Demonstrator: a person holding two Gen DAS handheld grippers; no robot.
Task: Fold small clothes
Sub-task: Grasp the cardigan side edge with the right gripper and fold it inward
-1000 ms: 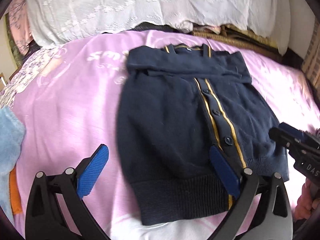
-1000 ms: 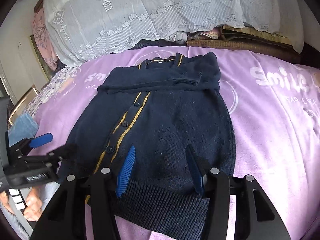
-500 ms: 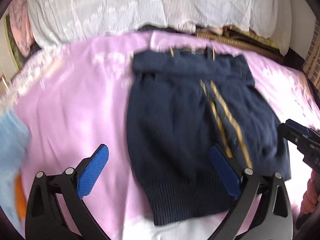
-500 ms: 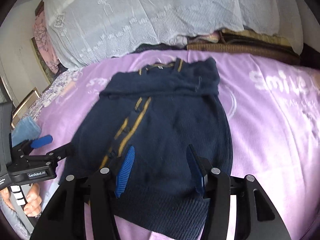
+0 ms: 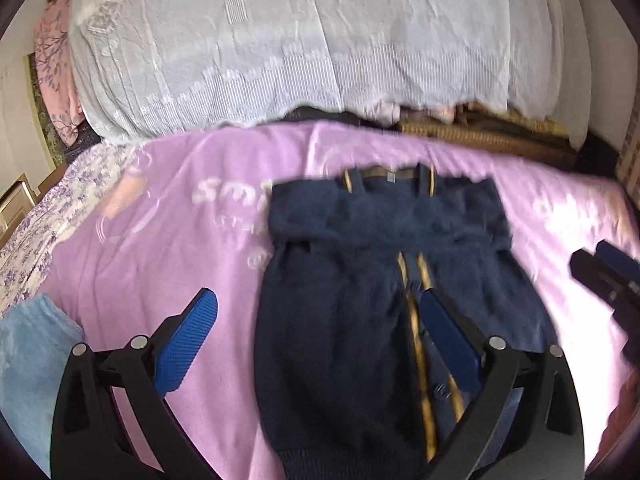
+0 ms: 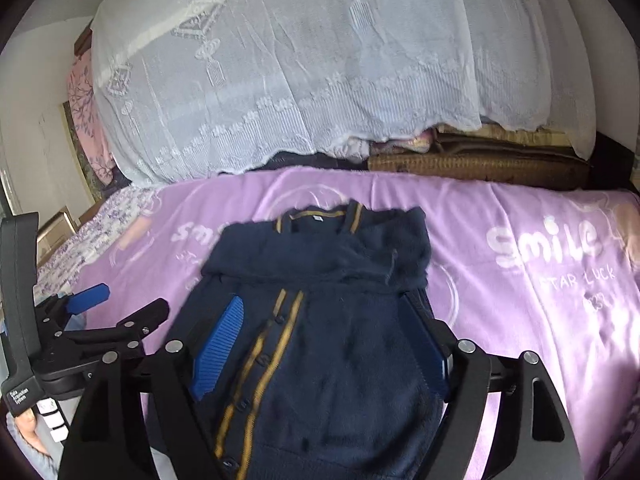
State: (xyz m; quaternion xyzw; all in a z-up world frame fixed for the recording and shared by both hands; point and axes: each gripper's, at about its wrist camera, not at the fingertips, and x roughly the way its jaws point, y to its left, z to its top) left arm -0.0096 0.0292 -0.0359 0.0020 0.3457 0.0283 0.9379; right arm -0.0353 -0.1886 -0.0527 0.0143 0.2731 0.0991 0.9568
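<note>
**Above the cardigan hem, both pairs of fingers wide**

Between the fingers of the right gripper (image 6: 320, 344): nothing gripped, jaws just spread wider, pads clear of the knit. Left gripper (image 5: 316, 344) likewise wide and empty, poised over the near hem. Probably spread so as to take the hem's two corners for the next fold. Beneath, navy cardigan (image 6: 332, 344) flat on the purple blanket (image 6: 520, 320), mid-bed, sleeves folded across the chest. Long axis along the yellow-trimmed placket (image 6: 276, 344), collar toward the bed's far edge, hem toward the near edge.

Two wrist fisheyes, angled down, close above the bed, left and right, sharing the navy cardigan (image 5: 340, 320) (image 6: 332, 344)
</note>
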